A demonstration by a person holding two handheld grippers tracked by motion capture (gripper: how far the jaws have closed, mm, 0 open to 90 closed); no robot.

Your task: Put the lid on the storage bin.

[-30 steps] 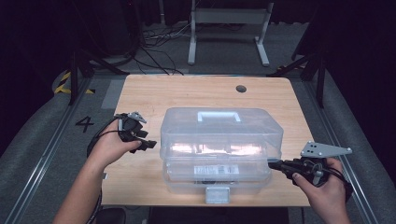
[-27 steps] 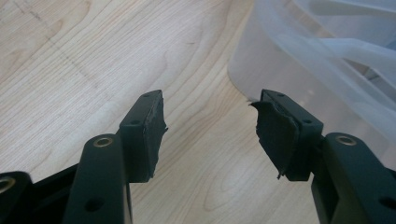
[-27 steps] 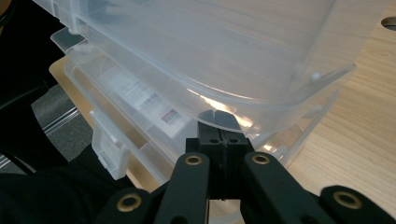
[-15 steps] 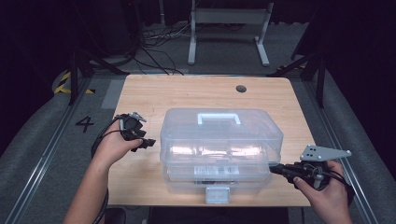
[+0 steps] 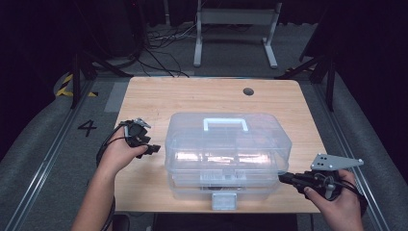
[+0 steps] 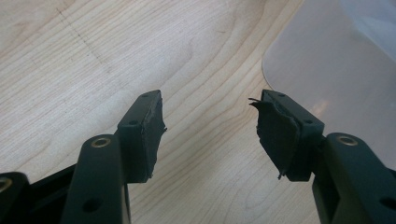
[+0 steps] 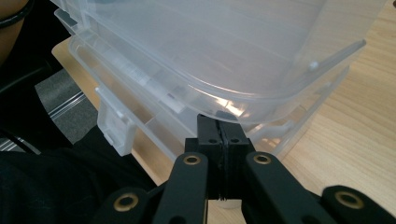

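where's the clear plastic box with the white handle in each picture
High view: the clear box sits mid-table, near the front edge.
Left gripper view: its rounded corner is upper right.
Right gripper view: it spans the top, above the shut right tongs.
Shared landmark: the wooden table.

The high view looks forward and down from the person's side, taking in the whole wooden surface [image 5: 159, 103]. The left gripper view sits close above that wood — the clear plastic box [image 6: 336, 60] at its right. The right gripper view looks along its fingers [image 7: 208, 135], very near the box's front corner — both share the box.
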